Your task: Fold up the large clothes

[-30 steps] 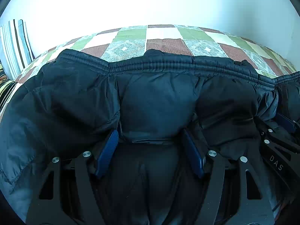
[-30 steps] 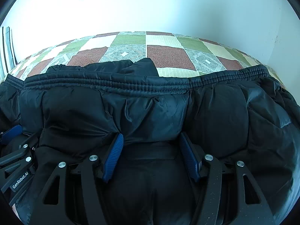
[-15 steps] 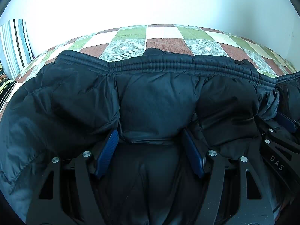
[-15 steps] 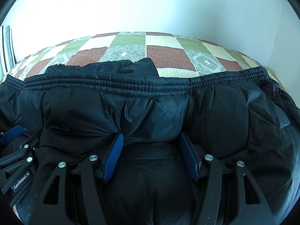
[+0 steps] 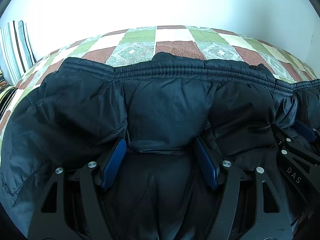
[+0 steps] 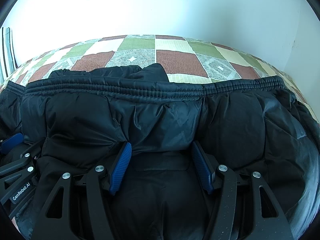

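Far left: striped fabric [image 5: 15,48] standing at the edge of the checkered bedspread [image 5: 138,38], white wall [image 5: 160,4] rising behind. Open bedspread beyond the ribbed hem [image 5: 180,71] of the black puffer jacket [image 5: 166,108], widest at the far side; a wall corner closing the far right in the right wrist view. Jacket spread across the near bed, filling the lower part of both views from the left rim to the right rim, hem running left to right, a dark fold [image 6: 152,71] peeking just past it near the middle. Left gripper [image 5: 160,160] spread wide, blue pads [image 5: 114,164] pressed into a bulging quilted panel, padded fabric filling the gap between them. Just right of it, the black frame lettered "DAS" at the right edge of the left wrist view. Right gripper [image 6: 161,167] likewise spread, blue pads [image 6: 121,167] on either side of a puffed panel, jacket bunched between and around both fingers. Grippers side by side, near each other, both below the hem on the near side.
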`<state>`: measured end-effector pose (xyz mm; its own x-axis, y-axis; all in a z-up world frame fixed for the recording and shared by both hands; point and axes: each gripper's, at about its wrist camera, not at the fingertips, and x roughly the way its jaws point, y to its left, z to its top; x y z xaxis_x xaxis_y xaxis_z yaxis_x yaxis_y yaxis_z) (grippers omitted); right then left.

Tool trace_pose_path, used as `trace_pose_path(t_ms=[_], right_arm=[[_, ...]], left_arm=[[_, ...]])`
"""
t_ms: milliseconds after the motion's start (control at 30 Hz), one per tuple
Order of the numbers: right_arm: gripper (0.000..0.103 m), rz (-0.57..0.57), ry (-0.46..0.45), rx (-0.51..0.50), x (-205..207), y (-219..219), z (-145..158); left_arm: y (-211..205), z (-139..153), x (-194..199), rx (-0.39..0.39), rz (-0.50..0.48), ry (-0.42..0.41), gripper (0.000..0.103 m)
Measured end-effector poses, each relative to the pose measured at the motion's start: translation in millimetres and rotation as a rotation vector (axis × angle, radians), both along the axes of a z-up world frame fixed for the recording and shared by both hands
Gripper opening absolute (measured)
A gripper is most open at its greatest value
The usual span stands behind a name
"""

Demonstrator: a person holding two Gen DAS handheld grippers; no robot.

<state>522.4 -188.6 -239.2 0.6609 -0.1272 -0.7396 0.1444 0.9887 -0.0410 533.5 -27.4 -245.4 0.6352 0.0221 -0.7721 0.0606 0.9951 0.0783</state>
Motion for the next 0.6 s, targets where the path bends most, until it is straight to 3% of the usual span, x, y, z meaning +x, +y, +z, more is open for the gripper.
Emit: trace_pose_path(t_ms=[267, 500, 600], right_arm=[[0.064, 0.002, 0.008, 0.000, -2, -2, 11], [0.070, 0.024, -0.020, 0.016, -25, -4, 35], [0.070, 0.038, -0.045, 0.017, -44, -8, 49]], left_arm=[[13, 16, -8, -0.064, -0.041, 0.038, 0.078], [42, 45, -38, -0.098, -0.039, 0.005, 0.081], [61, 60, -52, -0.073, -0.033, -0.033, 0.084]])
